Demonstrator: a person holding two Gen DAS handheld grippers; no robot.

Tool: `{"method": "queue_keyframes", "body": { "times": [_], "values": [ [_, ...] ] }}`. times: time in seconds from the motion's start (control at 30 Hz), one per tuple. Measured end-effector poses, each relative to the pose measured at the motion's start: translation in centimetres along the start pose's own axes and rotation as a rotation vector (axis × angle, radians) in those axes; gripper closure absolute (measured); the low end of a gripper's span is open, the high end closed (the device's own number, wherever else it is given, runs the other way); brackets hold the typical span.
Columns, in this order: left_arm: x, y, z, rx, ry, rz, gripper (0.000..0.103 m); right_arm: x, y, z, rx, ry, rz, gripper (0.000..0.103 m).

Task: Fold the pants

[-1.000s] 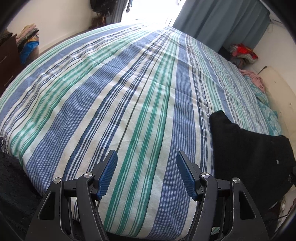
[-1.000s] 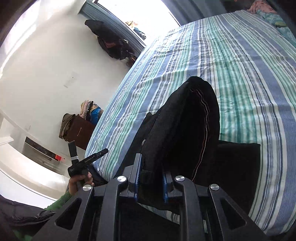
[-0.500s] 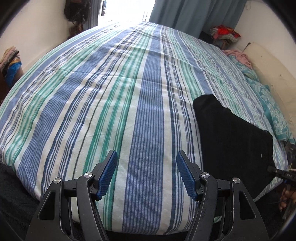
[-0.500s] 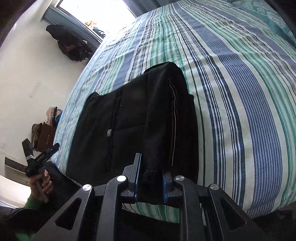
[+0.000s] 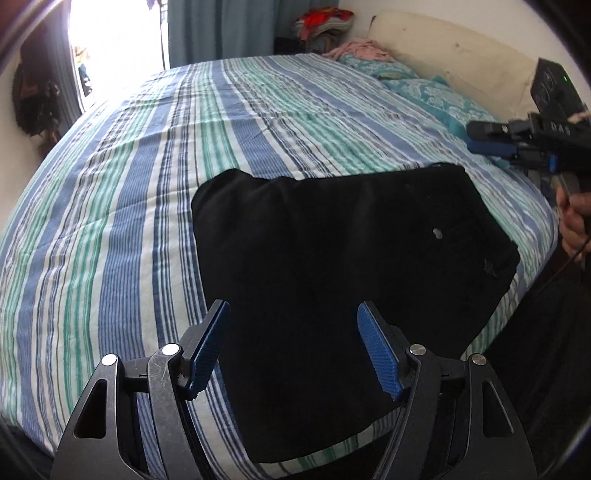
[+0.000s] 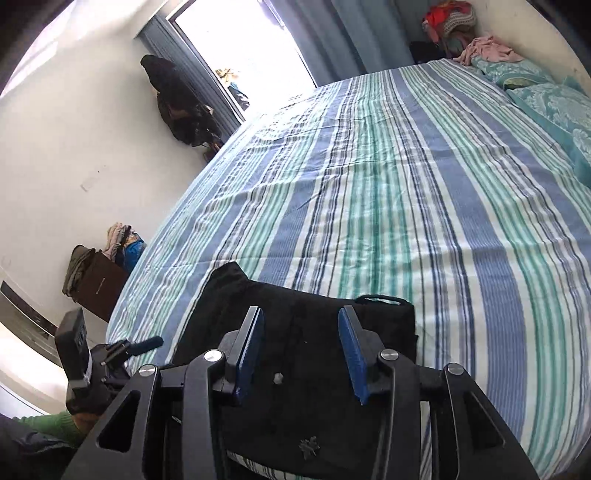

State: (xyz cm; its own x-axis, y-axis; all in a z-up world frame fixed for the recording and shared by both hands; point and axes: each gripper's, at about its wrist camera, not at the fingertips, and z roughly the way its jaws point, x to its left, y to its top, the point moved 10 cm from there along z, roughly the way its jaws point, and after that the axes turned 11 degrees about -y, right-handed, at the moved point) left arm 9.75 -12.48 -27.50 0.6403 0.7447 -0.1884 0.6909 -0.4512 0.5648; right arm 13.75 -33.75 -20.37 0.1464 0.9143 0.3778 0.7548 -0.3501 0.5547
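The black pants (image 5: 332, 258) lie folded into a flat block on the striped bedspread (image 5: 129, 184), near the bed's front edge. My left gripper (image 5: 293, 304) hovers over their near end with its jaws opening and nothing between the blue pads (image 5: 207, 347). In the right wrist view the pants (image 6: 314, 406) lie beneath my right gripper (image 6: 301, 310). Its jaws are opening and its pads (image 6: 249, 350) stand apart from the cloth. That gripper (image 5: 491, 138) also shows at the right of the left wrist view, held by a hand (image 5: 572, 221). The left gripper (image 6: 144, 343) is at the lower left of the right wrist view.
Teal pillows (image 5: 424, 88) and a cream headboard (image 5: 461, 48) line the far right side of the bed. A pile of clothes (image 5: 321, 22) sits in the back corner beside blue curtains (image 5: 221, 29). A brown dresser (image 6: 99, 288) stands off the bed's left side.
My right gripper let go of the pants' folded end, which now lies flat on the bed. My left gripper swung right until the pants came in front of it.
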Motion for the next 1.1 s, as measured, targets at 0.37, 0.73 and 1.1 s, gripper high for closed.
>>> {"method": "queue_keyframes", "body": {
  "times": [0.37, 0.73, 1.1],
  "values": [
    [0.7, -1.2, -3.1, -0.033, -0.056, -0.092, 0.026, -3.0, -6.3, 0.9, 0.091, -0.162, 0.016, 0.089],
    [1.3, -4.6, -1.0, 0.071, -0.027, -0.096, 0.018, -4.0, -14.3, 0.3, 0.186, -0.224, 0.133, 0.070],
    [2.7, -3.0, -3.1, 0.003, 0.000, -0.160, 0.018, -4.0, -12.9, -5.2, -0.064, -0.330, 0.199, 0.054]
  ]
}}
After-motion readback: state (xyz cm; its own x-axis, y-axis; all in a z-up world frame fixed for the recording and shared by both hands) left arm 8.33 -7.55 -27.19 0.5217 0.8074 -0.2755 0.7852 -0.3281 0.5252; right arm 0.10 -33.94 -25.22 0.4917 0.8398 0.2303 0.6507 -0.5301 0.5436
